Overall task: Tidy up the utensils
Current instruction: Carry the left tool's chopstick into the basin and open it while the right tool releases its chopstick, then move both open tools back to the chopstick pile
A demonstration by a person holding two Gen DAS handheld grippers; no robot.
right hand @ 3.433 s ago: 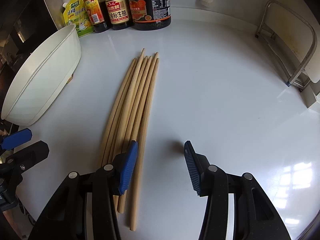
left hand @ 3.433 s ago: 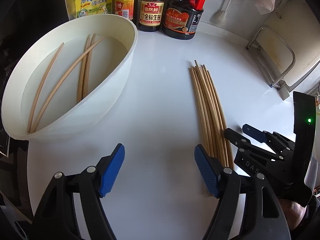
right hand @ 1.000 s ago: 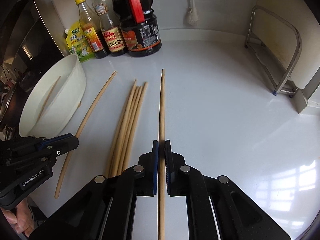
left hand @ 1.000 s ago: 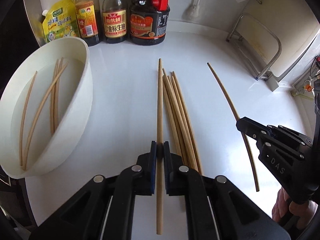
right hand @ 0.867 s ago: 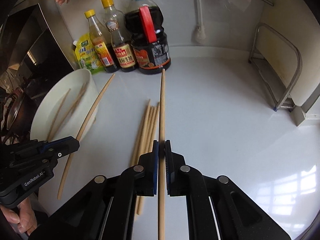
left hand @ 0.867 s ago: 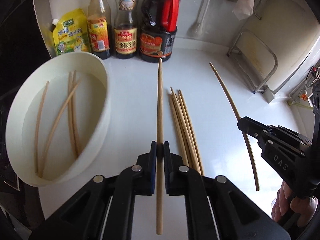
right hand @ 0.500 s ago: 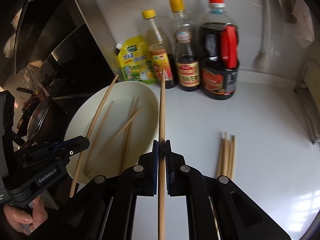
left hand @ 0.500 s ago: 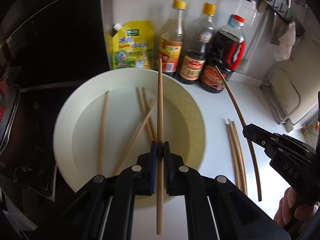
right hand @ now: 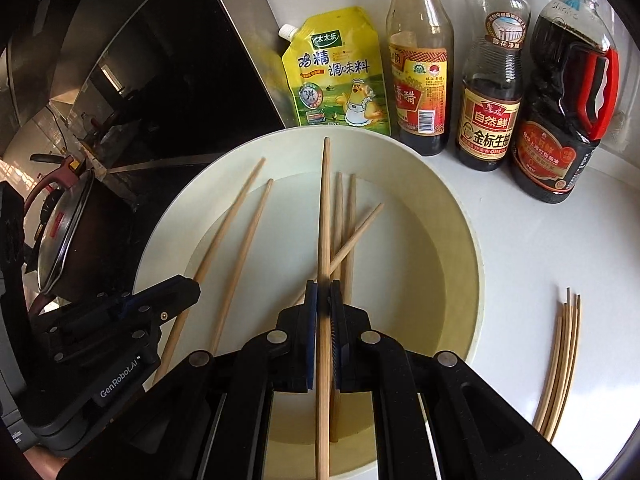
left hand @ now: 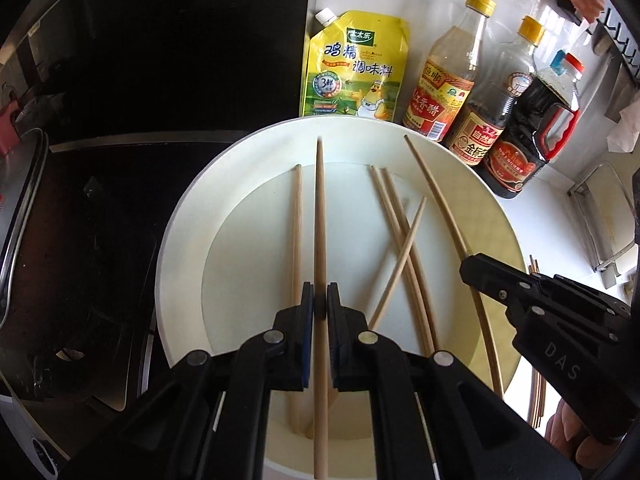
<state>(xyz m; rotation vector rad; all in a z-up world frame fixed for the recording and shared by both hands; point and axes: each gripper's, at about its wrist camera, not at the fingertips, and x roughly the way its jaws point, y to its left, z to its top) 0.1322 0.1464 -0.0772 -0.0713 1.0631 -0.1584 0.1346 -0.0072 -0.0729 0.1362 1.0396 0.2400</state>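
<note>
Two chopsticks had travelled from the counter to above the bowl [left hand: 180,216], one clamped in the left gripper [left hand: 320,306], one in the right gripper [right hand: 323,300]; four lay inside, so dropping looked next.

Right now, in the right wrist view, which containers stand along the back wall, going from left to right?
Yellow seasoning pouch with a white spout → clear glass vinegar bottle with a red-and-yellow label → dark soy sauce bottle with a gold label → large dark plastic jug with a red handle.
</note>
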